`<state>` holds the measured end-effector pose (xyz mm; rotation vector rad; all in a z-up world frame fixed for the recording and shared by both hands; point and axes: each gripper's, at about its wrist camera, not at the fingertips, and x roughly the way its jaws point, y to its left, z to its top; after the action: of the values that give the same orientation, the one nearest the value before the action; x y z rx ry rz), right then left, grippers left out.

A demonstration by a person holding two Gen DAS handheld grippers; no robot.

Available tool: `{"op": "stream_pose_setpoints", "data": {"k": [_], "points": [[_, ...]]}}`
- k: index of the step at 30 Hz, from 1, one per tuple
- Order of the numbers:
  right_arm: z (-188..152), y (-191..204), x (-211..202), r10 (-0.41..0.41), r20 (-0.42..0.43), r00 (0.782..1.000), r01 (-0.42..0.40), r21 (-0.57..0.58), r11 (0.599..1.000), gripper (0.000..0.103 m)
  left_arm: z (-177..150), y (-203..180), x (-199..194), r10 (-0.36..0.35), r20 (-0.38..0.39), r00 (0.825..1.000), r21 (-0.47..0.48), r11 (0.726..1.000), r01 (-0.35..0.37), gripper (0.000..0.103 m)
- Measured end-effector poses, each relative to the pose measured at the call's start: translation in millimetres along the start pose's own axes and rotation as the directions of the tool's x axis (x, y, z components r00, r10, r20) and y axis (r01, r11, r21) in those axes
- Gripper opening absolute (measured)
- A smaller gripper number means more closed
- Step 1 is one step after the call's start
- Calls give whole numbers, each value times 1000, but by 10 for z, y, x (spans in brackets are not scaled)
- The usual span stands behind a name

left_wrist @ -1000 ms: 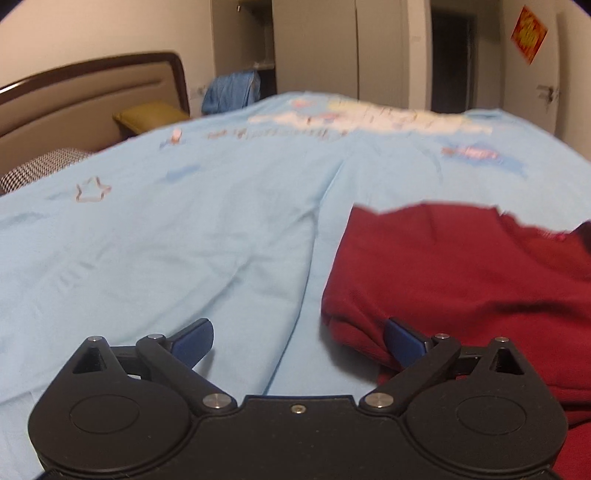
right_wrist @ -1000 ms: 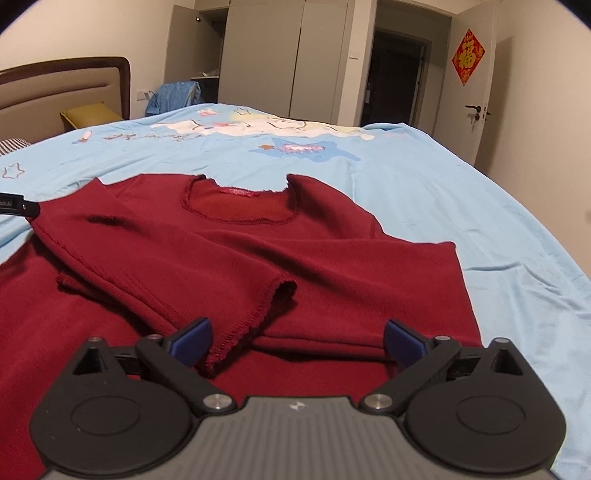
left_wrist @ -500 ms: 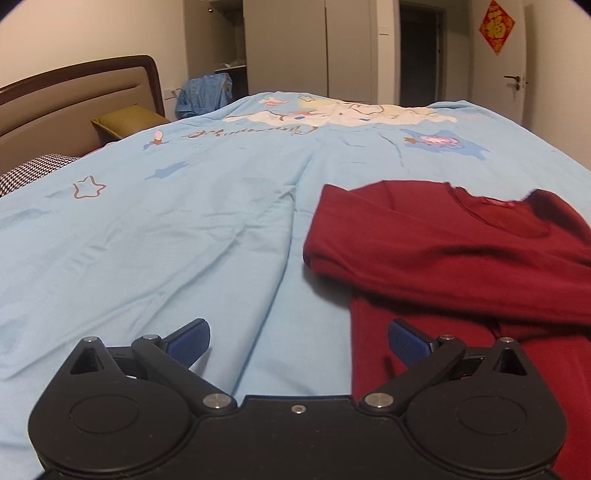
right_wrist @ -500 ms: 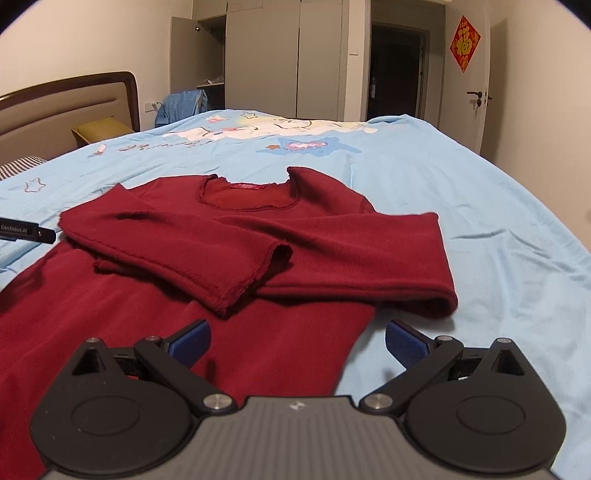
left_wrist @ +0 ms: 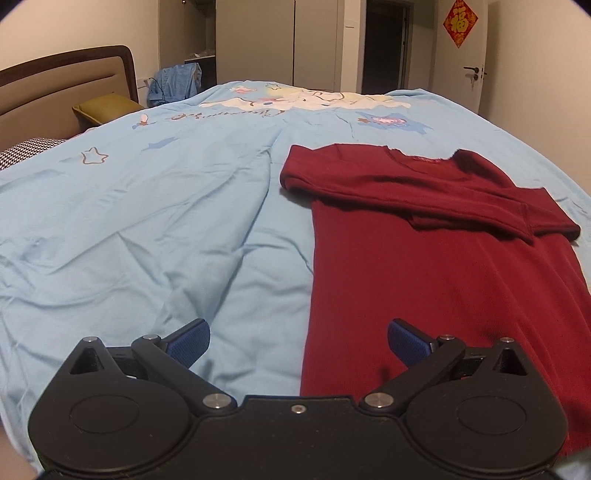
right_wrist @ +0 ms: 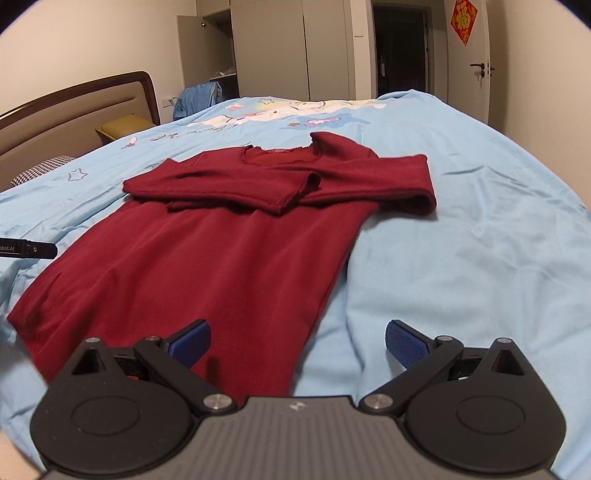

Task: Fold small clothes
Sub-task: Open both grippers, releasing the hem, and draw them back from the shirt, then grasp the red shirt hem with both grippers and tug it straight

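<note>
Left wrist view: the left gripper [left_wrist: 298,341] sits at six o'clock with its two blue-padded fingers [left_wrist: 188,339] spread wide, nothing between them; below the gap runs the left side edge of one dark red long-sleeved top [left_wrist: 436,273], so one finger hangs over the light blue duvet [left_wrist: 140,206] and the other over red cloth. Right wrist view: the right gripper [right_wrist: 297,341] is likewise wide apart and empty, straddling the top's [right_wrist: 207,258] right side edge near the hem. At nine o'clock in this view, a black part of the left gripper pokes in over the duvet [right_wrist: 461,236] just beside the top.

The top lies flat, hem nearest, neckline toward twelve o'clock, both sleeves folded across the chest, one overlapping the other. Nothing lies on it.

Farther off, at ten o'clock, are one checked pillow [left_wrist: 29,149], one olive cushion [left_wrist: 105,107] and one padded headboard [left_wrist: 62,92]. Beyond, a blue garment [left_wrist: 177,83] hangs by the wardrobe [left_wrist: 295,40]. At one o'clock stand a white door [left_wrist: 463,55] with one red decoration [left_wrist: 458,22].
</note>
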<state>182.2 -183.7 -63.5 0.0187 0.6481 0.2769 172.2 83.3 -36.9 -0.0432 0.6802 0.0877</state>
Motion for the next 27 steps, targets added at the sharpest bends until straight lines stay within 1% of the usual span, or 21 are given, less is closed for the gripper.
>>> {"op": "stream_pose_setpoints", "data": {"k": [6,13,17,20,24,26,27], "points": [[-245,91,-243,23,-19,1000,-23,18,1000,103,-191,13,-120,-13,-23,1000,2,1000,13,102],[-436,183,-389,61,-32,998,-59,52,997,103,-399,-8,-163,-25,-58,998,10,1000,25,102],[-527,199,-431,96,-40,995,-92,96,991,103,-476,-52,-181,-54,-65,996,25,998,56,102],[-600,215,-430,106,-48,993,-100,123,987,103,-527,-74,-157,-75,-80,994,25,997,77,102],[-681,221,-442,103,-37,994,-96,157,983,103,-561,-31,-151,-88,-91,992,-8,996,88,102],[-700,212,-463,103,-25,994,-97,178,979,100,-561,25,-154,-96,-95,991,-39,995,93,102],[-707,209,-468,99,-21,995,-93,187,978,96,-558,54,-152,-100,-97,990,-56,994,95,102]]}}
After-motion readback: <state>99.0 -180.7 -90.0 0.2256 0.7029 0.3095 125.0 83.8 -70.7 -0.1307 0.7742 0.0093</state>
